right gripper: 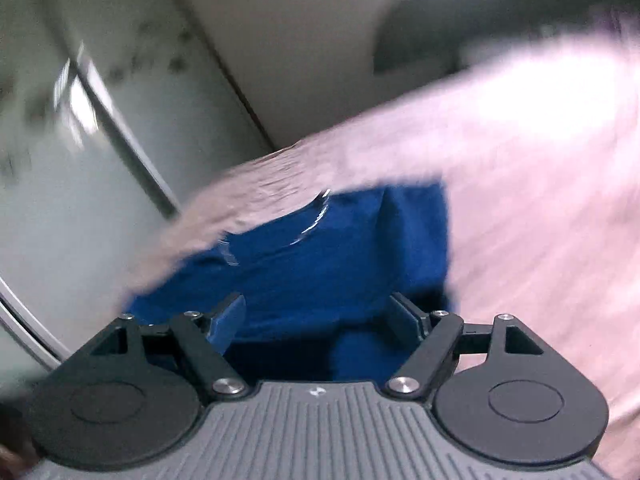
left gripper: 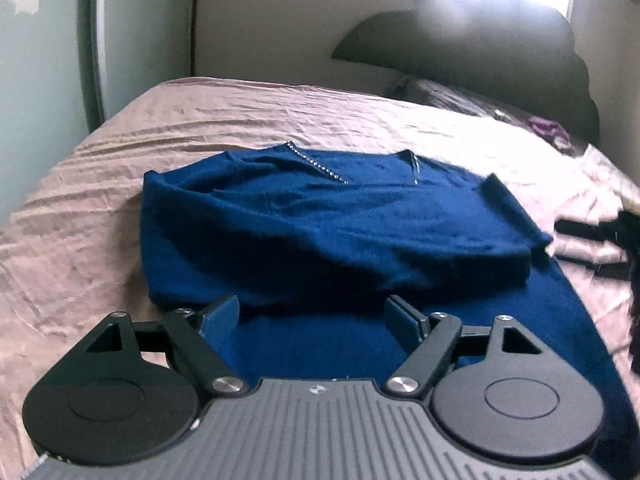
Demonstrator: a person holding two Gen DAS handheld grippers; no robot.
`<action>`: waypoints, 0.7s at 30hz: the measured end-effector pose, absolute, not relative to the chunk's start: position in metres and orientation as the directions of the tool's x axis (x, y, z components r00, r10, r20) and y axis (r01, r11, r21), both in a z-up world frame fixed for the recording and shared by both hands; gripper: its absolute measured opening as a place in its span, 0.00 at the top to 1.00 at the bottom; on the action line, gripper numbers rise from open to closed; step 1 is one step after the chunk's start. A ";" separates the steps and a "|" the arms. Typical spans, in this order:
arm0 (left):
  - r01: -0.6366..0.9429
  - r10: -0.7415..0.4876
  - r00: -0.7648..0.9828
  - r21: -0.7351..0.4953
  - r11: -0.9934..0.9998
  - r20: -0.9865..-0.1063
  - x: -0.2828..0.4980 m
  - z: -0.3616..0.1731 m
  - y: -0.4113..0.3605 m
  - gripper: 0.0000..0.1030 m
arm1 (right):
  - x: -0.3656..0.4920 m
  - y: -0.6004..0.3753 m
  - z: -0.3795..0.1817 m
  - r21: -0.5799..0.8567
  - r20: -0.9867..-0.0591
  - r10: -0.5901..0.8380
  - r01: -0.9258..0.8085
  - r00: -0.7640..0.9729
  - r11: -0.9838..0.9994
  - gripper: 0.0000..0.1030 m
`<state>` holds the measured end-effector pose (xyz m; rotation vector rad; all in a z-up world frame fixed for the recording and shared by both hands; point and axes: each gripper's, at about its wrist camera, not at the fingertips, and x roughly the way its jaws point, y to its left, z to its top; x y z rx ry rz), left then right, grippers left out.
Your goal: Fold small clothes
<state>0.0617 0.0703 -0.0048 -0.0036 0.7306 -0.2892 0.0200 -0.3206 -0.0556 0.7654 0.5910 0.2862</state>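
Note:
A dark blue knit top (left gripper: 332, 224) with a sparkly V-neck trim lies on a pink bedsheet (left gripper: 88, 208), its sides folded in over the body. My left gripper (left gripper: 314, 314) is open and empty, its fingers low over the garment's near hem. In the right wrist view, which is motion-blurred and tilted, the same blue top (right gripper: 304, 264) lies just ahead. My right gripper (right gripper: 316, 316) is open and empty above the garment's near edge.
A dark headboard and pillows (left gripper: 472, 60) stand at the far right of the bed. Dark clothing (left gripper: 600, 236) lies at the right edge. A pale wall and door frame (left gripper: 92, 40) stand beyond the bed's left side.

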 end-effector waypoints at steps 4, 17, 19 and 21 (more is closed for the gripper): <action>0.258 -0.255 0.699 -0.098 0.961 -0.668 0.069 -0.008 0.064 0.20 | 0.028 -0.316 -0.095 0.869 -0.342 0.569 0.021 0.748 0.495 0.25; 0.277 -0.240 0.686 -0.058 0.959 -0.687 0.070 -0.018 0.059 0.20 | 0.047 -0.299 -0.092 0.778 -0.411 0.469 0.032 0.782 0.628 0.92; 0.280 -0.231 0.691 -0.041 0.959 -0.685 0.070 -0.019 0.059 0.20 | 0.045 -0.300 -0.086 0.768 -0.398 0.465 0.011 0.791 0.640 0.94; 0.288 -0.224 0.695 -0.020 0.957 -0.684 0.071 -0.020 0.058 0.20 | 0.044 -0.298 -0.069 0.747 -0.375 0.463 -0.033 0.803 0.664 0.95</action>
